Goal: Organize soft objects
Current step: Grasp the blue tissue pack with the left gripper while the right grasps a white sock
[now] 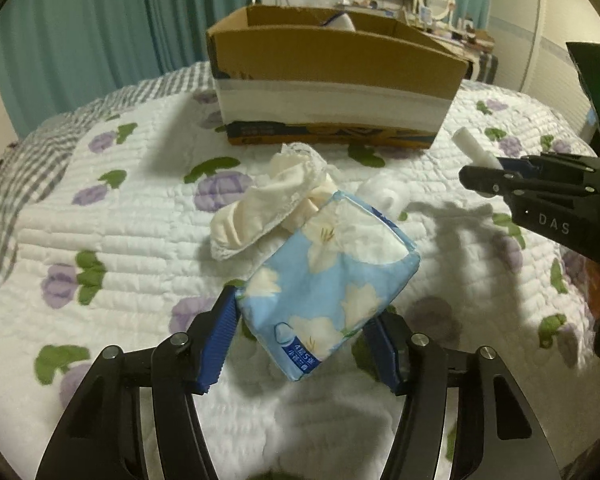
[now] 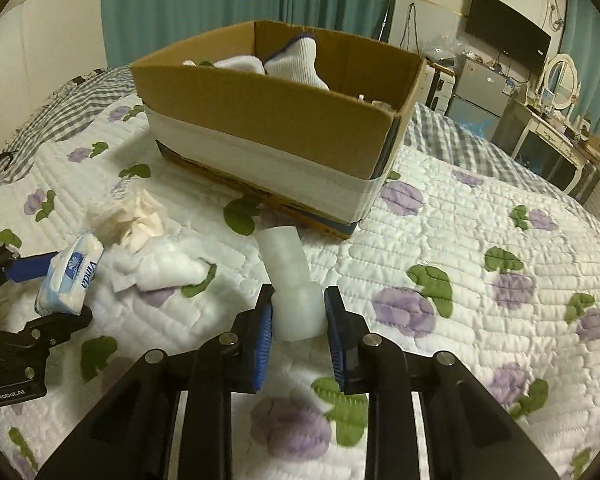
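On the left, a blue tissue pack (image 1: 328, 276) printed with white flowers is clamped between the blue pads (image 1: 216, 344) of the left tool (image 1: 300, 344) and is held just above the quilt (image 1: 100, 240). In the right wrist view the word "Vinda" is read on the pack's end face (image 2: 70, 280), and "GenRobot.AI" is read on the left tool's black body. On the pack's lower corner, small print is seen in the left wrist view, of which only "4" and "5" can be made out.

Just beyond the pack, a cream lace-edged cloth (image 1: 268, 204) is spread on the quilt, and beside it a crumpled white cloth (image 2: 168, 268) is lying.

At the middle, behind these, a cardboard box (image 2: 268, 120) with a white tape band is set on the bed. White socks (image 2: 292, 64) with dark trim are seen inside it. Printing along its yellow and blue base cannot be read.

To the right, a white foam-like roll (image 2: 292, 280) is gripped at its near end by the right tool (image 2: 298, 328), its far end pointed toward the box. In the left wrist view the letters "DAS" are read on the right tool's body (image 1: 540, 196).
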`<state>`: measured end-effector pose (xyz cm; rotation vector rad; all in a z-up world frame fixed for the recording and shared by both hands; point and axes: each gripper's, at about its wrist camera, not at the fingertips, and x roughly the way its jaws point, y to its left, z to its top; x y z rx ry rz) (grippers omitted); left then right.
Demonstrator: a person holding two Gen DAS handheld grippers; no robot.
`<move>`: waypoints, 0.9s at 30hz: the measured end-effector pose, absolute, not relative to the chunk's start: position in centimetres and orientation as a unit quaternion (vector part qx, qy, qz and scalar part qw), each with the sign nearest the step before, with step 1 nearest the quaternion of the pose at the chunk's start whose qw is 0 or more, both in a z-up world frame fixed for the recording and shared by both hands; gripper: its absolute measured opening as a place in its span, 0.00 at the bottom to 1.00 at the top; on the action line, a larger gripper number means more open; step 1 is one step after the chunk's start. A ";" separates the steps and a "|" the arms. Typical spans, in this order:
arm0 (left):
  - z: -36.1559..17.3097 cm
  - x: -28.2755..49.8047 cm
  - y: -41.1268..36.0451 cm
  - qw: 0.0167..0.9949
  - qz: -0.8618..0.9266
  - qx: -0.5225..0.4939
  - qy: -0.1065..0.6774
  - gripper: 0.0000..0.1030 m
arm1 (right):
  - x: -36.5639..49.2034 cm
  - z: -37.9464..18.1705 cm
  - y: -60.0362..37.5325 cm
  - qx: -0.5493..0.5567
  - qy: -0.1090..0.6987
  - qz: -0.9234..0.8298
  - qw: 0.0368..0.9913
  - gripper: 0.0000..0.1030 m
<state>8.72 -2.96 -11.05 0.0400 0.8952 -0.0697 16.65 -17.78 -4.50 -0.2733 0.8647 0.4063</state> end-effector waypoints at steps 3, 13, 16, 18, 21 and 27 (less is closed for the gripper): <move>-10.0 7.8 -2.9 0.902 -0.034 0.014 0.431 0.58 | 15.6 -3.4 -17.6 -0.134 0.410 0.192 0.881 0.24; -6.8 4.5 -2.8 0.904 -0.038 -0.022 0.426 0.58 | 10.0 1.4 -17.2 -0.135 0.391 0.206 0.887 0.24; -5.5 3.6 -3.0 0.909 -0.037 -0.016 0.416 0.58 | 8.3 2.7 -17.1 -0.130 0.387 0.212 0.888 0.24; -4.7 3.2 -3.0 0.912 -0.036 -0.016 0.409 0.58 | 7.6 3.4 -17.1 -0.124 0.384 0.214 0.889 0.24; -2.7 2.6 -2.9 0.918 -0.036 -0.022 0.395 0.58 | 6.7 4.6 -17.3 -0.115 0.379 0.217 0.892 0.24; 0.8 2.2 -2.7 0.930 -0.034 -0.020 0.365 0.58 | 5.7 7.6 -17.5 -0.094 0.359 0.219 0.903 0.24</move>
